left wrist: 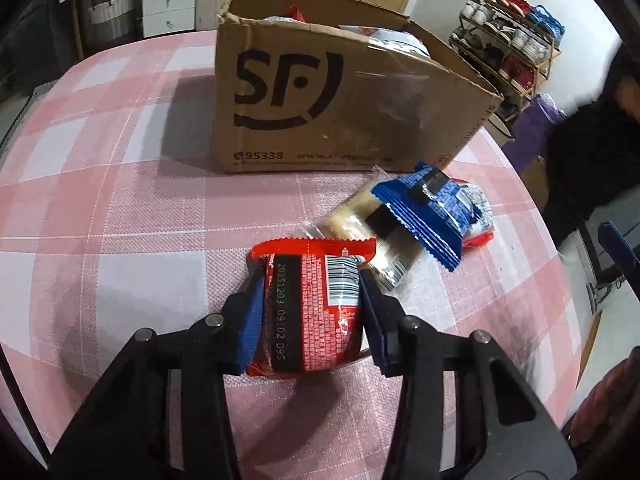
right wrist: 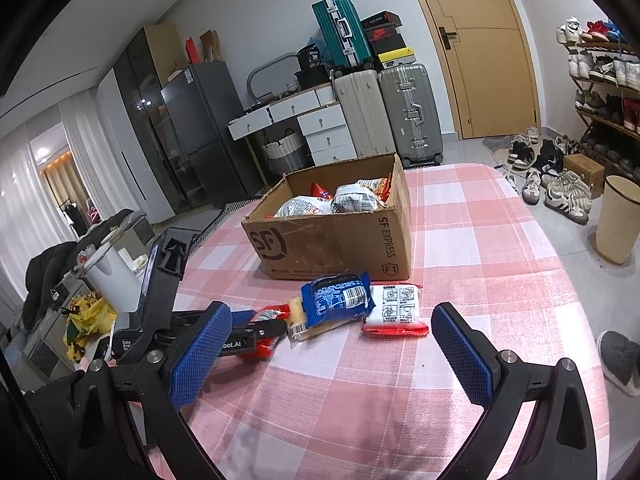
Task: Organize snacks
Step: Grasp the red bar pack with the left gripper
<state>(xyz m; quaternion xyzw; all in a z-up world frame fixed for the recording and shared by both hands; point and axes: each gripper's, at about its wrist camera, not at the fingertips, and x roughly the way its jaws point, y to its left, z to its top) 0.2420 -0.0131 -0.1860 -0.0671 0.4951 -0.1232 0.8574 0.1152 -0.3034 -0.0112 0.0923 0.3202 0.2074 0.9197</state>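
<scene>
place: home | signs: fridge [right wrist: 208, 128], suitcases [right wrist: 412, 112], shoe rack [right wrist: 604, 92], checked tablecloth [right wrist: 480, 240]

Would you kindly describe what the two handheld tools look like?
Both match: the left tool and right tool have black angular plastic frames with silver pivot bolts and two fingers faced with blue textured pads. White lettering marks the left tool's body in the right wrist view.
</scene>
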